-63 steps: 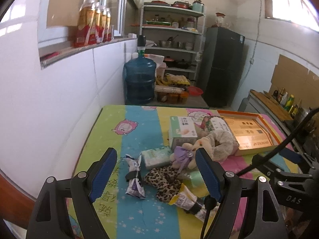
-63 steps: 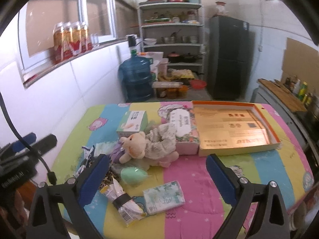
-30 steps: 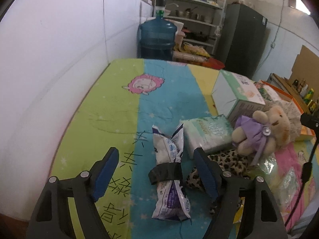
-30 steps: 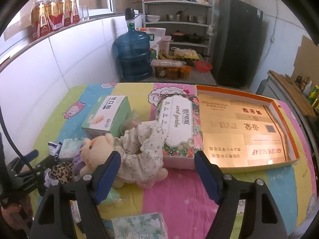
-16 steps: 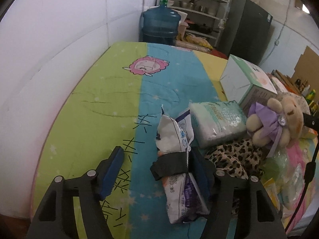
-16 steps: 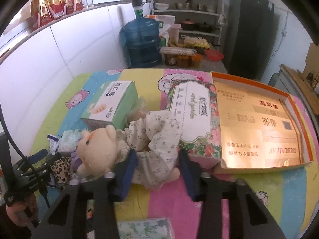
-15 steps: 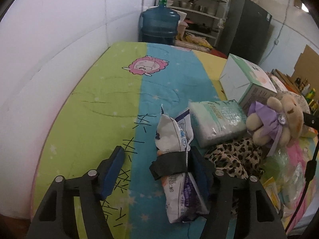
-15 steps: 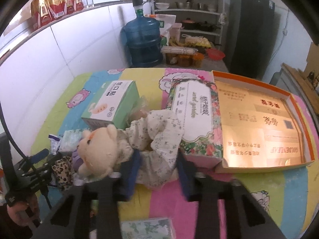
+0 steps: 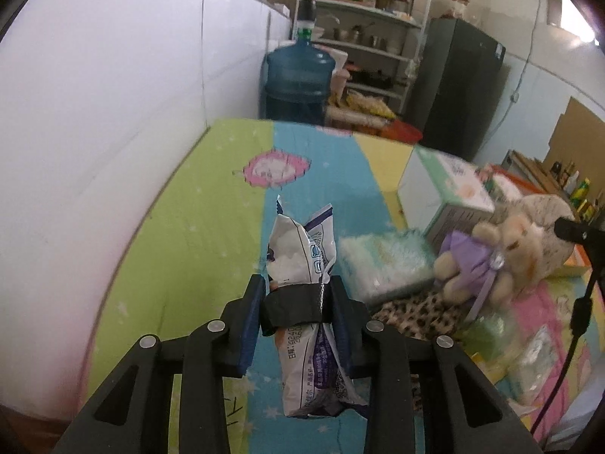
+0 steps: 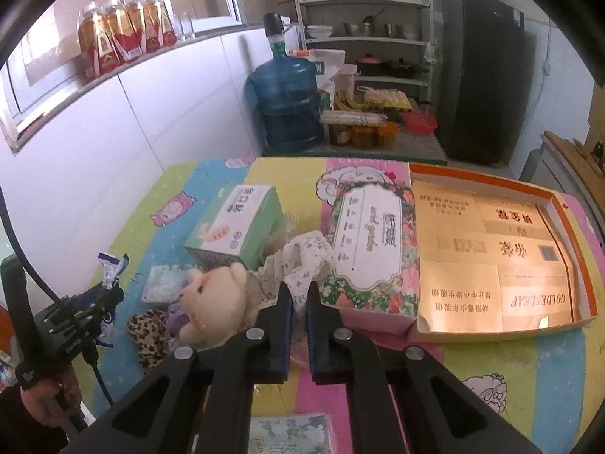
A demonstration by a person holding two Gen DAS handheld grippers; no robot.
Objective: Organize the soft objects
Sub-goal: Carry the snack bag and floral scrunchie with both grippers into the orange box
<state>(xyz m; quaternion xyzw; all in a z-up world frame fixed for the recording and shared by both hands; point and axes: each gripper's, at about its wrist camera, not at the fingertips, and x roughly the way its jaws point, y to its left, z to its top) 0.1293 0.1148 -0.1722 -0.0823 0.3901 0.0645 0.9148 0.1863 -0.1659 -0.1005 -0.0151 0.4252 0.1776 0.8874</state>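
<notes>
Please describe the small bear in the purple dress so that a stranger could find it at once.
Start at the mint-green carton on the striped bedsheet. In front of it sits the teddy bear, on leopard-print cloth, beside a green tissue pack. Only it has cream fur and a purple dress.

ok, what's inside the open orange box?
The open orange box holds only its printed gold liner; nothing loose shows. The near-left corner is partly hidden behind the floral tissue box.
</notes>
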